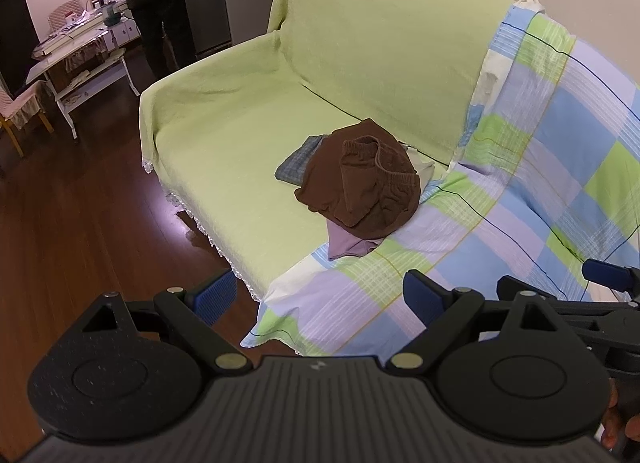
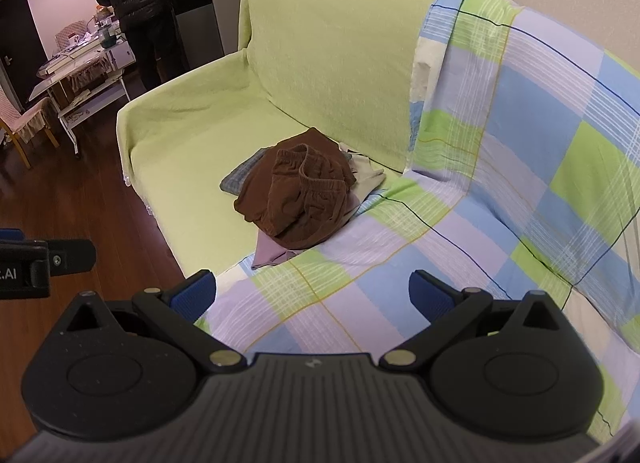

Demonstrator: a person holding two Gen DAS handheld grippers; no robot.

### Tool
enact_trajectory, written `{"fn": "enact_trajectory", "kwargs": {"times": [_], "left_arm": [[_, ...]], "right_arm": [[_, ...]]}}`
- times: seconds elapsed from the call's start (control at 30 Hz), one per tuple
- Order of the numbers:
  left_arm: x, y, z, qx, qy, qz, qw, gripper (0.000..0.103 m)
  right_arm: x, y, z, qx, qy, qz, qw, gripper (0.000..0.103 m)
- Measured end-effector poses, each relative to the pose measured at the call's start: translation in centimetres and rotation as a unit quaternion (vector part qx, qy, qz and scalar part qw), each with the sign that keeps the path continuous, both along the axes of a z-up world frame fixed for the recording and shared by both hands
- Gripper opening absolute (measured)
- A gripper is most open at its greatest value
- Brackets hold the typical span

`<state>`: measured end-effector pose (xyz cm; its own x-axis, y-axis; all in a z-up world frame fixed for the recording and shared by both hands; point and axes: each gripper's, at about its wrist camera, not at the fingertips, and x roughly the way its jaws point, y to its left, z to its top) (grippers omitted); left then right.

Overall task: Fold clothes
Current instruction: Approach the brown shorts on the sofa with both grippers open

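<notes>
Brown shorts (image 1: pixel 360 179) atop clothes pile on sofa (image 1: pixel 224 151) (green cover); left gripper (image 1: pixel 320 299) jaws apart.

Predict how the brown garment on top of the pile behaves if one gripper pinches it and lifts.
The brown garment lies crumpled with soft folds, so it will probably hang limp rather than hold shape. Its ribbed, gathered elastic band suggests a grippy, non-slippery pinch. It rests on the lilac cloth, which may drag along.

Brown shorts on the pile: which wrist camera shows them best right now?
The left wrist view: the brown shorts look larger and nearer centre, waistband facing the lens. The right wrist view shows the same brown shorts smaller and left of centre.
</notes>
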<state>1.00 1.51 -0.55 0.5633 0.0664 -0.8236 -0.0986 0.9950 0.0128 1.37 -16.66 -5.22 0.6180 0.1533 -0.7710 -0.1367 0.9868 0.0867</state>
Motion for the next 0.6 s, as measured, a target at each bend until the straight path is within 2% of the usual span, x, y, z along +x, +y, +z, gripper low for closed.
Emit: {"fn": "enact_trajectory", "kwargs": {"times": [0.33,0.5,0.6], "left_arm": [[0.4,-1.0,-0.4,-0.015,0.006,0.002,0.9999,0.092],[0.5,-1.3,-1.0,-0.017,0.010,-0.002,0.9998,0.092],[1.1,-1.2,-1.4,-0.018,0.017,-0.005,0.9997,0.092]], "right_arm": [[0.3,-1.2,-0.2,0.008,-0.002,-0.003,1.000,0.102],[0.4,-2.1,-0.6,0.035,0.007,-0.007,0.999,0.102],[0.6,-1.9,-0.9,0.023,0.008,-0.011,1.000,0.101]]}}
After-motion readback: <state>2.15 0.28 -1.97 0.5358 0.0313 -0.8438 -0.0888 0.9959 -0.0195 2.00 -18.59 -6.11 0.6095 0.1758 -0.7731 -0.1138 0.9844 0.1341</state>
